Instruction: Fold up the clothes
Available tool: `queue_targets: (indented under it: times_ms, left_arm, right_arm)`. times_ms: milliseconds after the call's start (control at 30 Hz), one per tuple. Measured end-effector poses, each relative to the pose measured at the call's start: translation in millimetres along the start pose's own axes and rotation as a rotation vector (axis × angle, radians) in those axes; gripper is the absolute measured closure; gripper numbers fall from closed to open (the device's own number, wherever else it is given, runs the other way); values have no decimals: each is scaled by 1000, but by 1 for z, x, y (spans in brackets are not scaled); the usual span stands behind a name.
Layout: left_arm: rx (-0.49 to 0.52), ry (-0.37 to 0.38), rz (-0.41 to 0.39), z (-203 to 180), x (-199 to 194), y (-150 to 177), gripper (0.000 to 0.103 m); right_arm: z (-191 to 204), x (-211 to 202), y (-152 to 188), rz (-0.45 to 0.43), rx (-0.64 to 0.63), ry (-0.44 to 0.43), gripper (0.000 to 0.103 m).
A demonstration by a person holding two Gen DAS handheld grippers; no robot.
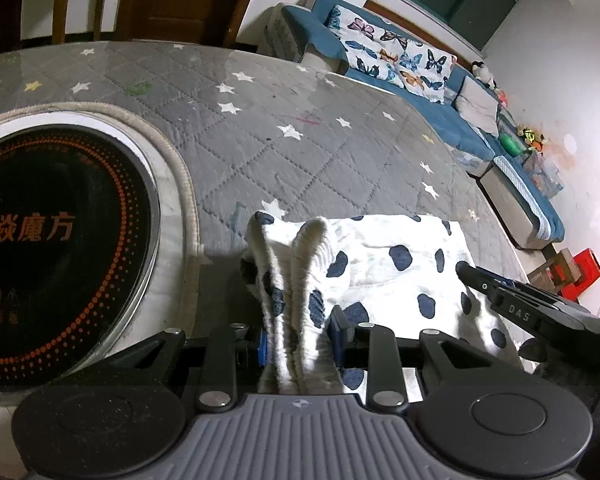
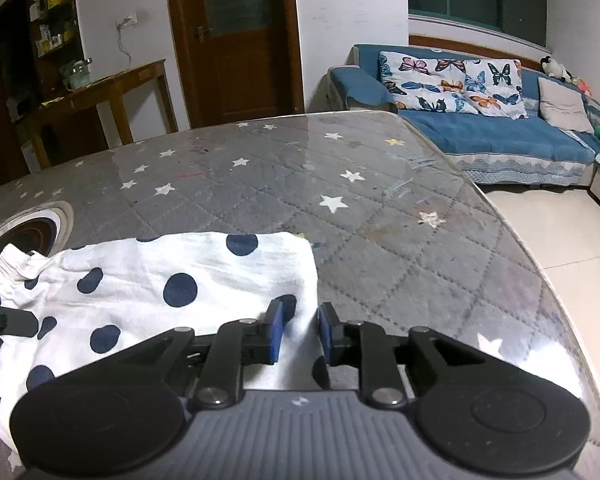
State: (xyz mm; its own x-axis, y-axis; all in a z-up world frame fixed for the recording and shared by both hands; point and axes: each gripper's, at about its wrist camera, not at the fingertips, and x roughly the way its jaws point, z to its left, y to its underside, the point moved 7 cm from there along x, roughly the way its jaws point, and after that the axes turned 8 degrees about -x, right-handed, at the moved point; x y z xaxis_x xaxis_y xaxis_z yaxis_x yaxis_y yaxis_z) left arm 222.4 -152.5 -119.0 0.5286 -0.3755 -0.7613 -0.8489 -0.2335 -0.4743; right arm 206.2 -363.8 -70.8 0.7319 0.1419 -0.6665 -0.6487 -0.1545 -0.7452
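1. Left wrist view: our left gripper [image 1: 300,334] has its fingers clenched on the ribbed waistband of the spotted garment [image 1: 384,264], which bunches up in two ridges between the blue pads [image 1: 338,326].
2. Just left of the garment we see a round black cooktop [image 1: 52,248] with orange lettering, set into the table [image 1: 260,120]. Our right gripper [image 1: 512,300] rests on the cloth's right side.
3. The table wears a grey quilted star cover under a glossy sheet; behind it stands a blue sofa [image 1: 432,112] with butterfly cushions.
4. Right wrist view: our right gripper [image 2: 300,334] grasps the garment's [image 2: 148,280] right edge, which passes between the fingers.
5. The garment lies flat on the table [image 2: 380,240], long axis left to right, its elastic waistband pointing left toward the cooktop [image 2: 32,232].
6. Beyond, we see a wooden door [image 2: 236,40] and a side table [image 2: 112,88].
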Motion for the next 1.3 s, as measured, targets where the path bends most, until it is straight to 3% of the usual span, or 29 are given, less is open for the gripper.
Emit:
queue_targets:
  times_ms: [67,133,233,333,500,700,833,1067,1300]
  left_arm:
    - [-4,4,3,0,-1,0,69]
    - [-1,-3,-1,0,-3,-1,61]
    - [4,-9,-7,0,-8,-2,54]
    - [3,-13,-24,1,-13,-7,46]
    - [7,-24,-53,2,-17,-16,42]
    - [6,-52,-61,7,-10,-22,42]
    - [13,-61,-62,9,-4,-25,42]
    - [26,-78,-63,15,6,-30,38]
    - [42,-71,-87,13,-3,-29,32]
  right_arm:
    - [-1,-2,0,-1,1,5,78]
    - [-1,-5,-1,-4,-10,20,67]
    - [0,-10,-5,-13,-19,21,63]
    - [7,-16,-12,-29,-28,2,50]
    - [35,-21,-25,-53,-54,-80,41]
    - [70,-2,-36,-41,-88,-160,41]
    - [78,20,-37,-12,-74,-163,40]
    - [77,36,-37,-9,-51,-144,21]
    - [75,28,-38,-27,-35,-138,10]
